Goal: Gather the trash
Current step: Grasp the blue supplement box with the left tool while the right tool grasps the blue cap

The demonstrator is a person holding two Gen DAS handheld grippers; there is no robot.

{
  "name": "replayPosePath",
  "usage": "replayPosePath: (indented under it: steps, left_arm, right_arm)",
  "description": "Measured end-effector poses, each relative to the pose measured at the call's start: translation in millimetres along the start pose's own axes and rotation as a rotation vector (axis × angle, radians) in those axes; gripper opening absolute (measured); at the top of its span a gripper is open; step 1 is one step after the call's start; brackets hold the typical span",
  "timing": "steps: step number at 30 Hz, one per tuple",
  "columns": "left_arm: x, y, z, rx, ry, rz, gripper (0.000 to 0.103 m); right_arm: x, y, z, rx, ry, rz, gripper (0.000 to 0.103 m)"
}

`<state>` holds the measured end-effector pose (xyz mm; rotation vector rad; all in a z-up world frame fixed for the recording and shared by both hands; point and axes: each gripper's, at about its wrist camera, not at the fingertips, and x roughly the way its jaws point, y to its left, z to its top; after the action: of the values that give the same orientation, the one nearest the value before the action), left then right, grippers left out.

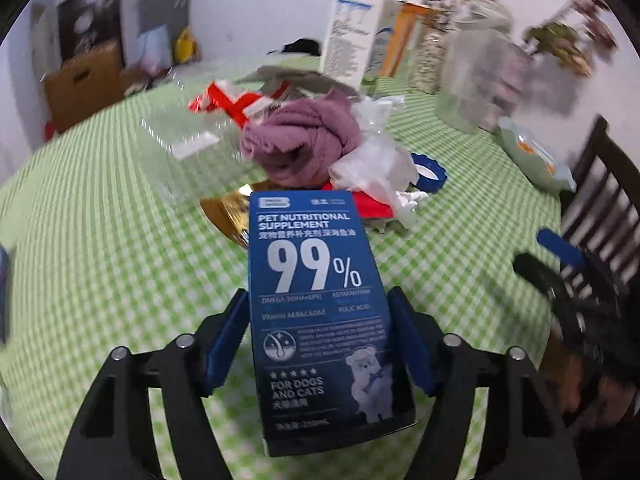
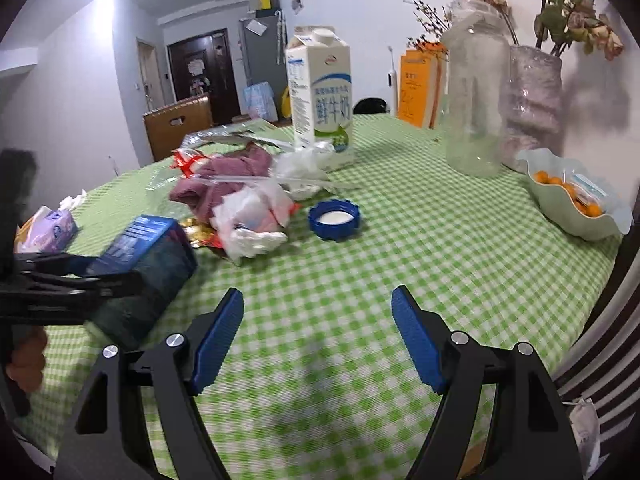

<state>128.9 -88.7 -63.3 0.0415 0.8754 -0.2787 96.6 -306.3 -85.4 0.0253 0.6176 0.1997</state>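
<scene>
Nearest the lens in left wrist view: blue supplement box (image 1: 320,320), "99%" on its face, lying lengthwise between the blue pads (image 1: 228,340) of the left gripper (image 1: 320,336). Pads press both long sides, so the gripper is clamped on the box, which sits lifted over the green checked tablecloth (image 1: 100,260).

L to R past it: clear plastic tray (image 1: 188,136), red-and-white wrapper (image 1: 228,100), purple cloth (image 1: 300,140) bunched mid-table, crumpled white plastic bag (image 1: 380,168) touching the cloth, blue cap (image 1: 428,172) just beside the bag. Milk carton (image 1: 356,36) stands upright behind the pile. Far R, dark chair (image 1: 600,208) at table edge.

Right wrist view: right gripper (image 2: 318,340) w/ jaws spread wide, nothing between them, only tablecloth below. Box shows at L, gripped. Tissue pack (image 2: 48,228) far L; glass jar (image 2: 476,108) and vase (image 2: 532,108) upright at R; pale green bowl (image 2: 576,204) w/ small orange fruit nearest R edge.
</scene>
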Motion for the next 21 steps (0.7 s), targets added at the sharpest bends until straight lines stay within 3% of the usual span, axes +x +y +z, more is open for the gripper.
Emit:
replayPosePath:
  steps: [7, 10, 17, 21]
  left_arm:
    - [3.5, 12.0, -4.4, -0.013, 0.047, -0.026, 0.068]
    - [-1.2, 12.0, -9.1, 0.001, 0.025, -0.046, 0.065]
    - [-24.3, 28.1, -1.1, -0.045, -0.077, -0.049, 0.062]
    - [-34.5, 34.5, 3.8, -0.051, -0.112, -0.031, 0.062]
  right_arm:
    - [54.5, -10.6, 34.1, 0.046, 0.089, -0.044, 0.074]
    - [87.2, -13.9, 53.8, 0.048, 0.137, -0.065, 0.074]
    - [140.8, -19.5, 70.8, 0.058, 0.236, -0.037, 0.048]
    - [124.6, -23.4, 66.8, 0.073, 0.223, -0.008, 0.047]
